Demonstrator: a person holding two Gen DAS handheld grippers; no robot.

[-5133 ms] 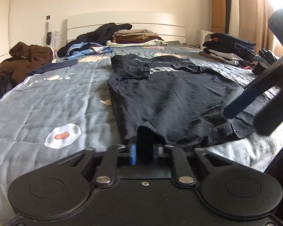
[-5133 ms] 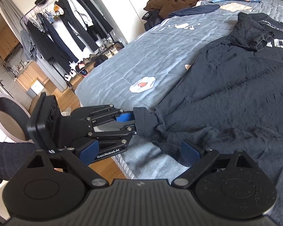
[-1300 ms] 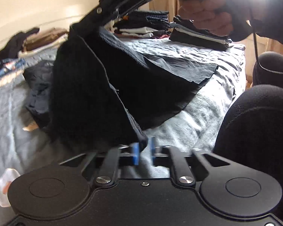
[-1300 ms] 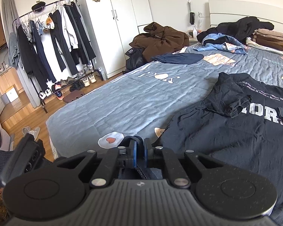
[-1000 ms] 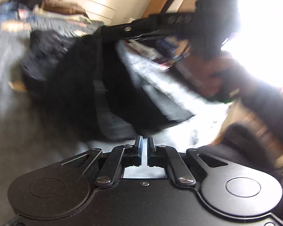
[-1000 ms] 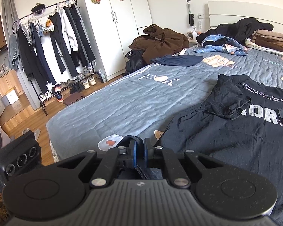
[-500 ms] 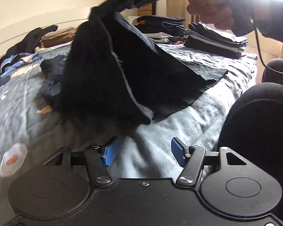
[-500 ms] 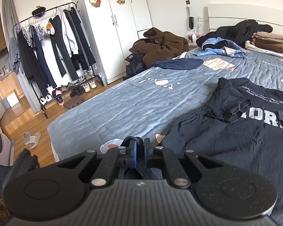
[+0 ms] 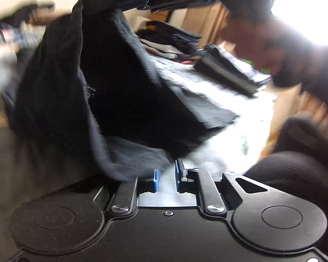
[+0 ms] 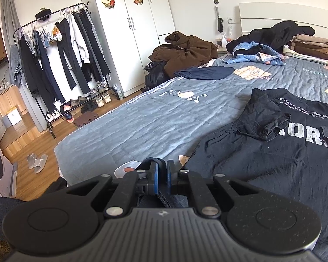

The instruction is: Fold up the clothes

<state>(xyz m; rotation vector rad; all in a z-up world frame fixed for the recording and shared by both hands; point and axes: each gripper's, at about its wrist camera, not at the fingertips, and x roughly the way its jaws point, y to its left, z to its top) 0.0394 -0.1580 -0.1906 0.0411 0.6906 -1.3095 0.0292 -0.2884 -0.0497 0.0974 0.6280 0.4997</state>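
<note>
1. Your right claw (image 10: 161, 175) is clamped on the hem of the black shirt (image 10: 273, 163), lifting that edge off the bed (image 10: 164, 118). The rest of the shirt lies ahead and to its right. If that pinch is shallow, the hem could slip out and the fold would collapse.
2. Your left claw (image 9: 166, 175) is closing, and the gap between its pads looks bare. The hanging corner of the shirt (image 9: 129, 159) sits just left of the left pad, draped over that finger. Close now and you will likely miss the cloth.
3. The left view is blurred, so you may misjudge where the corner hangs.
4. A sleeve (image 10: 266, 118) lies bunched on the chest, far ahead. Fold over it and you would trap a lump.
</note>
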